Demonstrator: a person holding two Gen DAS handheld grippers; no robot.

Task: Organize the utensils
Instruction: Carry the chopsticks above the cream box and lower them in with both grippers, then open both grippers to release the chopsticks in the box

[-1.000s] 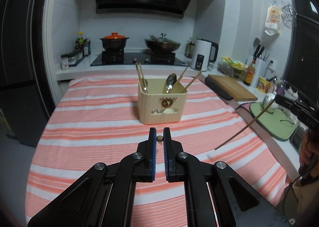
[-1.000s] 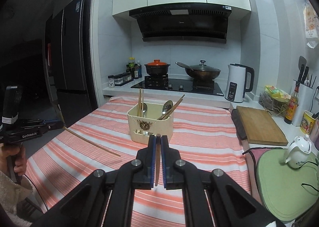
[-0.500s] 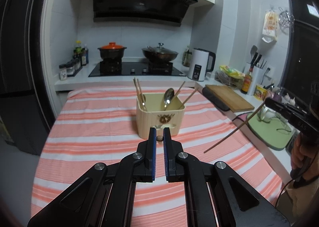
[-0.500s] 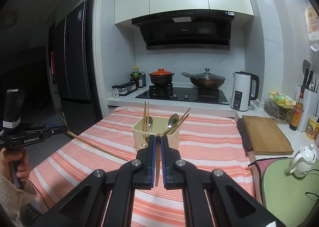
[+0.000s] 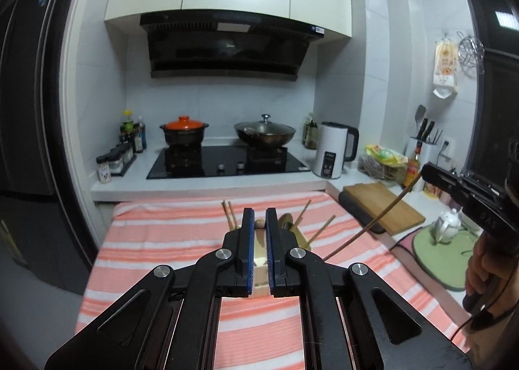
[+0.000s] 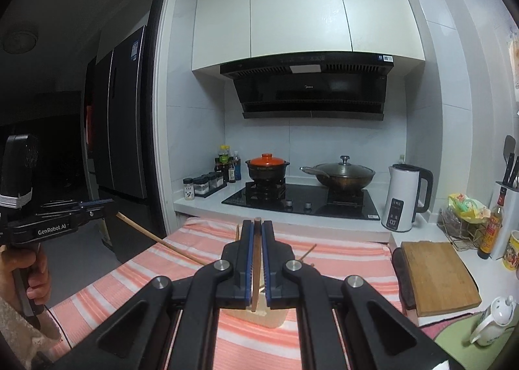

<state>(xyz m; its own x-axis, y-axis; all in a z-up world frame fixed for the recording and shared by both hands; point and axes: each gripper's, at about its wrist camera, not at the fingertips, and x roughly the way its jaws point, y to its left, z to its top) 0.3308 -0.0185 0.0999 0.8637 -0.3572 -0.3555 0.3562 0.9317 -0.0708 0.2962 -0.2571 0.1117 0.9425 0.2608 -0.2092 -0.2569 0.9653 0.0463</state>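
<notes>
Wooden chopsticks are clamped in both tools: the left gripper has its blue-lined jaws clenched on one chopstick, which in the left wrist view shows only as a round brown end between the fingertips, while the right wrist view shows the stick slanting out from that gripper down over the striped cloth. The right gripper is likewise clenched on a second chopstick, seen end-on as a thin brown strip between its pads; in the left wrist view this stick angles from the right gripper down toward the desk. A person's hand holds the right tool's handle, and another hand holds the left one. The cream utensil holder stands on the orange and white striped cloth, mostly hidden behind the gripper in each view. More chopsticks and a metal spoon stick up out of it. Beyond the desk are a black hob with an orange-lidded pot and a wok, a white kettle, and a wooden cutting board on the counter to the right.
</notes>
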